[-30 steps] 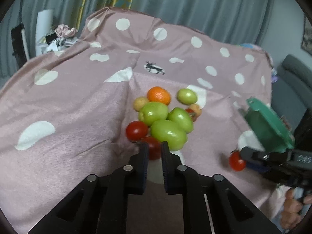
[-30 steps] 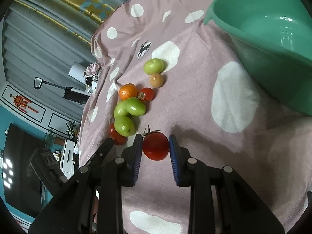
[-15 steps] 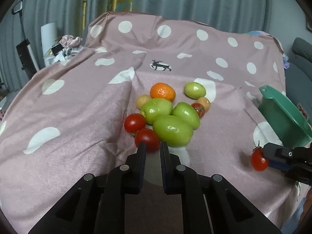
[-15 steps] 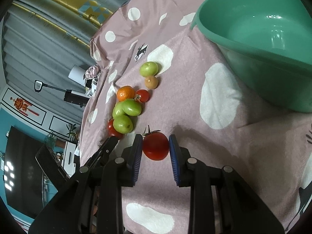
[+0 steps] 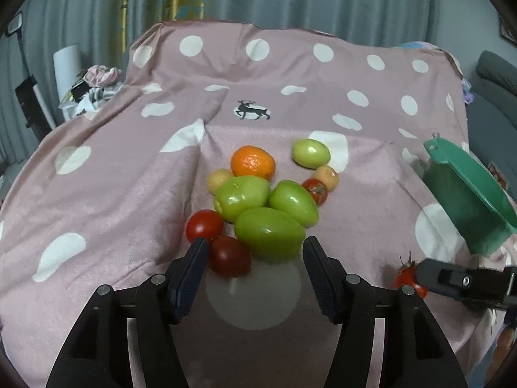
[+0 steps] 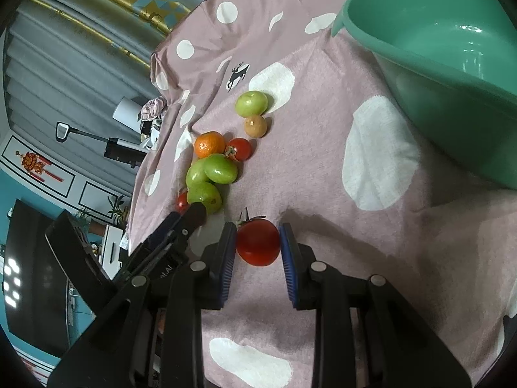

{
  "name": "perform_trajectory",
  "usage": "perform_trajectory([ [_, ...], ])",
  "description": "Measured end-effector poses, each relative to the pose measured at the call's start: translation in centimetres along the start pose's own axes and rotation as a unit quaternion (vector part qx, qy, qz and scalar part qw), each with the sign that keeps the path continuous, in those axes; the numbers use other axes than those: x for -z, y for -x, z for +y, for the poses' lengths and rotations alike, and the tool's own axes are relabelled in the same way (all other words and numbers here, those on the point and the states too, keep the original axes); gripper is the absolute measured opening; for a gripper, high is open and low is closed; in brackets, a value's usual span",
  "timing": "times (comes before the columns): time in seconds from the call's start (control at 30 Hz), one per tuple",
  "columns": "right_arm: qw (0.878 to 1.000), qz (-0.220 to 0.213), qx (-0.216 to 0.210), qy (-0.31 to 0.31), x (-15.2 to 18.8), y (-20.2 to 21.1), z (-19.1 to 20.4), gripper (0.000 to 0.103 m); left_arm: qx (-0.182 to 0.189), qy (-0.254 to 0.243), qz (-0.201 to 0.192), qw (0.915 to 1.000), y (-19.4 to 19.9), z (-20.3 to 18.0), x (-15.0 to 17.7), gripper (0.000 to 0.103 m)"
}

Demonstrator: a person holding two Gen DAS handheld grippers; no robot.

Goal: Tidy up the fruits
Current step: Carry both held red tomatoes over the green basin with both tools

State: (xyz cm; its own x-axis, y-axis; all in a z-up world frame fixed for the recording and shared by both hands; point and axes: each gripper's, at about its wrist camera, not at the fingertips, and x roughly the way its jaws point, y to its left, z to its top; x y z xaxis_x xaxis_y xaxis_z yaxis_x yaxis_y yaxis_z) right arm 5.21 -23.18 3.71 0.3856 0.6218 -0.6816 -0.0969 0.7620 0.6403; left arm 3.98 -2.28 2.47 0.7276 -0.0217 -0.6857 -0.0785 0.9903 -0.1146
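A heap of fruit lies on the pink dotted cloth: an orange, several green tomatoes, small red tomatoes and two tan fruits. My left gripper hovers at the heap's near edge. Its jaws are opening, with a dark red tomato and a big green tomato in the gap, not pressed. My right gripper is shut on a red tomato with a stem, just above the cloth. A green bowl stands at the upper right in the right wrist view and also shows in the left wrist view as the bowl.
Grey curtains hang behind the covered table. A white roll and cluttered items sit beyond the far left edge. A grey sofa arm is at the right. Bare cloth lies between the fruit heap and the bowl.
My left gripper's jaws have spread apart from shut, and it has shifted so the heap sits more centred. The right gripper still holds the red tomato in the same place.
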Motion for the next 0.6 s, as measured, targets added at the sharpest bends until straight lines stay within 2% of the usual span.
perform_trajectory([
  [0.07, 1.0, 0.001, 0.005, 0.006, 0.1, 0.0, 0.2, 0.028, 0.013, 0.018, 0.011, 0.9997, -0.2, 0.7, 0.0, 0.06],
  [0.17, 1.0, 0.001, 0.006, 0.008, 0.1, 0.0, 0.2, 0.028, 0.032, 0.061, 0.019, 0.9974, -0.5, 2.0, -0.2, 0.052],
  [0.23, 1.0, 0.0, 0.004, 0.007, 0.1, 0.0, 0.1, 0.028, 0.036, 0.056, 0.027, 0.9974, -0.7, 1.9, -0.4, 0.05],
  [0.3, 1.0, -0.001, 0.003, 0.006, 0.2, 0.1, 0.1, 0.028, 0.025, 0.053, 0.031, 0.9978, -0.9, 1.6, -0.6, 0.044],
  [0.4, 1.0, 0.002, 0.009, 0.01, 0.2, 0.0, 0.2, 0.028, 0.0, 0.05, 0.034, 0.9981, -1.0, 1.8, -0.6, 0.029],
  [0.47, 1.0, 0.004, 0.014, 0.013, 0.3, -0.1, 0.3, 0.028, 0.001, 0.057, 0.033, 0.9978, -0.9, 2.2, -0.4, 0.027],
  [0.6, 1.0, 0.002, 0.022, 0.014, 0.2, -0.3, 0.4, 0.028, 0.007, 0.039, 0.025, 0.9989, -0.5, 2.0, 0.1, 0.027],
])
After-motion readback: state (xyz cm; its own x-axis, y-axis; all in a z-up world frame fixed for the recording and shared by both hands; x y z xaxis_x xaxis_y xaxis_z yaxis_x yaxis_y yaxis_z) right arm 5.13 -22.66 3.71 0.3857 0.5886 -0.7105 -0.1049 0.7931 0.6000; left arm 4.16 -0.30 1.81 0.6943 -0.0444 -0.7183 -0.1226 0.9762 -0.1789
